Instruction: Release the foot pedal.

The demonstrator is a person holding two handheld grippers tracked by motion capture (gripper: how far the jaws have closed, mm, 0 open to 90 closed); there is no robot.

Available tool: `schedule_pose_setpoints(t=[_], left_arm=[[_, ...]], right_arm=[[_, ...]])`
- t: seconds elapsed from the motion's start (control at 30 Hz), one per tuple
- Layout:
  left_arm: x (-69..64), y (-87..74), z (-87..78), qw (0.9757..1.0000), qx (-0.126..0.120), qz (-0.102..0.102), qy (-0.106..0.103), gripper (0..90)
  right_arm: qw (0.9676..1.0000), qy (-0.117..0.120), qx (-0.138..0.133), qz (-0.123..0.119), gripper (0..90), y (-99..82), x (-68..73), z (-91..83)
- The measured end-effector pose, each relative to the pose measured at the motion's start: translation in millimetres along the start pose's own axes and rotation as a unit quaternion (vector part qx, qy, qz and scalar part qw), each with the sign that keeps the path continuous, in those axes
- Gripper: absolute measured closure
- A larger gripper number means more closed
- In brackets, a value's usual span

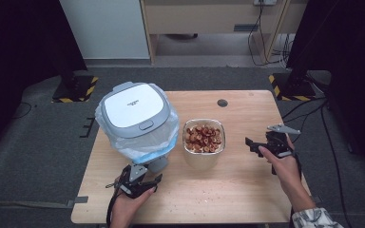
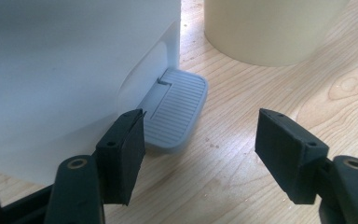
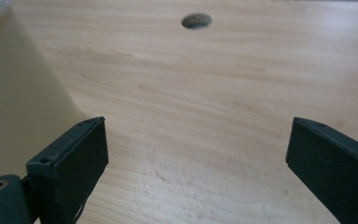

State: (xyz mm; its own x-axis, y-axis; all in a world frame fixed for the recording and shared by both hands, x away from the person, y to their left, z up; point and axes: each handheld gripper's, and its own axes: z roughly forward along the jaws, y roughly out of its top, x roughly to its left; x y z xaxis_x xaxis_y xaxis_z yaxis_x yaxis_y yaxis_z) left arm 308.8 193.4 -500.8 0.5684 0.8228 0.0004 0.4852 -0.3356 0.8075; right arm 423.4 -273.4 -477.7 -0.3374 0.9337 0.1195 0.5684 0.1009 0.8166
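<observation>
Grey carpet surrounds a pale wooden counter (image 1: 247, 199). High view: a lidded pedal bin (image 1: 133, 116) lined with a plastic bag (image 1: 168, 137) stands beside a tub (image 1: 204, 140) of reddish-brown pieces; the right hand-held gripper (image 1: 253, 144) hovers released near the tub. Left gripper view: the left hand-held gripper (image 2: 200, 140), released, flanks the ribbed grey pedal (image 2: 177, 109), probably stiff, sprung, best pressed from above. Right gripper view: jaws apart over bare wood.

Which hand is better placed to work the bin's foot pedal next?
Left, probably. The left tool sits open right at the grey pedal of the bin, while the right tool is open beyond the container of snacks.
</observation>
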Motion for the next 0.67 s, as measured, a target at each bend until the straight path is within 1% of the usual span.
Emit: schedule_pose_setpoints(t=[0.03, 0.07, 0.1, 0.13, 0.17, 0.2, 0.23, 0.27, 0.3, 0.33, 0.37, 0.4, 0.43, 0.47, 0.5, 0.53, 0.57, 0.6, 0.67], left_arm=[[0.4, -0.6, -0.6, 1.0, 0.0, 0.0, 0.001, 31.7], [1.1, -2.2, -1.8, 1.0, 0.001, 0.0, 0.002, 31.1], [1.1, -2.2, -1.8, 1.0, 0.001, 0.0, 0.002, 30.7], [2.1, -3.0, -3.4, 1.0, 0.0, 0.002, 0.002, 30.5], [2.1, -3.0, -3.4, 1.0, 0.0, 0.002, 0.002, 30.4], [2.4, -3.0, -4.0, 1.0, -0.003, 0.0, 0.003, 30.4], [2.4, -3.0, -4.0, 1.0, -0.003, 0.0, 0.003, 30.3], [2.6, -2.9, -3.6, 1.0, -0.003, -0.001, 0.003, 30.3], [2.5, -2.7, -3.1, 1.0, -0.002, -0.001, 0.002, 30.2], [2.3, -2.5, -2.6, 1.0, -0.002, 0.001, 0.002, 30.0], [1.7, -2.3, -2.2, 1.0, -0.003, 0.0, 0.001, 30.0], [0.9, -1.8, -2.3, 1.0, -0.004, -0.003, 0.001, 29.9], [0.9, -1.5, -2.5, 1.0, -0.005, -0.006, 0.002, 29.9], [0.9, -1.5, -2.5, 1.0, -0.005, -0.006, 0.002, 29.8], [1.3, -1.3, -2.8, 0.9999, -0.007, -0.008, 0.001, 29.8], [1.8, -1.4, -2.9, 0.9999, -0.007, -0.011, 0.002, 29.7], [1.8, -1.4, -2.9, 0.9999, -0.007, -0.011, 0.002, 29.6], [2.2, -1.5, -2.7, 0.9999, -0.006, -0.011, 0.002, 29.5], [2.4, -1.5, -2.6, 0.9999, -0.005, -0.012, 0.003, 29.4]], right_arm=[[0.9999, -0.006, 0.005, 0.008, 6.2, -5.7, -0.6, 2.4], [0.9992, -0.021, 0.032, 0.015, 6.1, -15.4, -0.9, 9.1], [0.9987, -0.025, 0.04, 0.016, 6.4, -20.3, -0.5, 12.7], [0.9984, -0.028, 0.047, 0.015, 6.7, -24.5, -0.1, 16.2], [0.9984, -0.028, 0.047, 0.015, 6.7, -24.5, -0.1, 16.2], [0.9977, -0.027, 0.059, 0.018, 6.7, -31.0, 2.0, 22.4], [0.9977, -0.027, 0.059, 0.018, 6.7, -31.0, 2.0, 22.4], [0.9974, -0.026, 0.065, 0.018, 6.6, -33.3, 3.3, 25.4], [0.997, -0.027, 0.071, 0.015, 6.4, -34.9, 5.1, 27.9], [0.9964, -0.034, 0.078, 0.005, 6.4, -37.6, 7.6, 32.3], [0.9964, -0.034, 0.078, 0.005, 6.4, -37.6, 7.6, 32.3], [0.9954, -0.037, 0.089, 0.0, 6.5, -41.4, 10.4, 37.3], [0.9949, -0.039, 0.093, -0.002, 5.8, -43.8, 11.6, 40.2], [0.9949, -0.039, 0.093, -0.002, 5.8, -43.8, 11.6, 40.2], [0.9949, -0.048, 0.088, -0.012, 5.9, -45.2, 14.0, 41.7], [0.9941, -0.064, 0.086, -0.017, 5.6, -45.5, 19.1, 45.2], [0.9941, -0.064, 0.086, -0.017, 5.6, -45.5, 19.1, 45.2], [0.9936, -0.072, 0.084, -0.02, 2.8, -45.9, 25.0, 48.7], [0.9935, -0.07, 0.086, -0.024, 1.8, -45.6, 27.5, 49.9]])
